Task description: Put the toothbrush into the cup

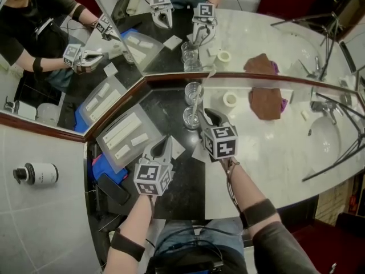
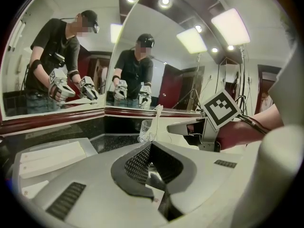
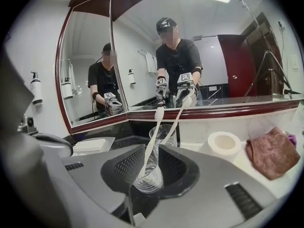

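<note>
You are working at a pale counter [image 1: 268, 147] that is running up to a mirror [image 1: 256, 33], with a grey tray [image 1: 122, 136] sitting to your left and a brown cloth [image 1: 265, 101] lying to your right. Your left gripper [image 2: 151, 148] is resting near the tray with its jaws closed together on nothing. Your right gripper [image 3: 151, 160] is pointing at the cup [image 3: 151, 175] with its jaws standing apart on either side of it, the pads pressing on nothing. The toothbrush [image 3: 151, 141] is standing in the cup, its handle end resting on the bottom and its bristle head pointing up, its long axis leaning toward the mirror. A white roll [image 3: 224, 143] is sitting just beside the cloth. A bottle [image 1: 37, 173] is showing at far left, its label too small to read.
</note>
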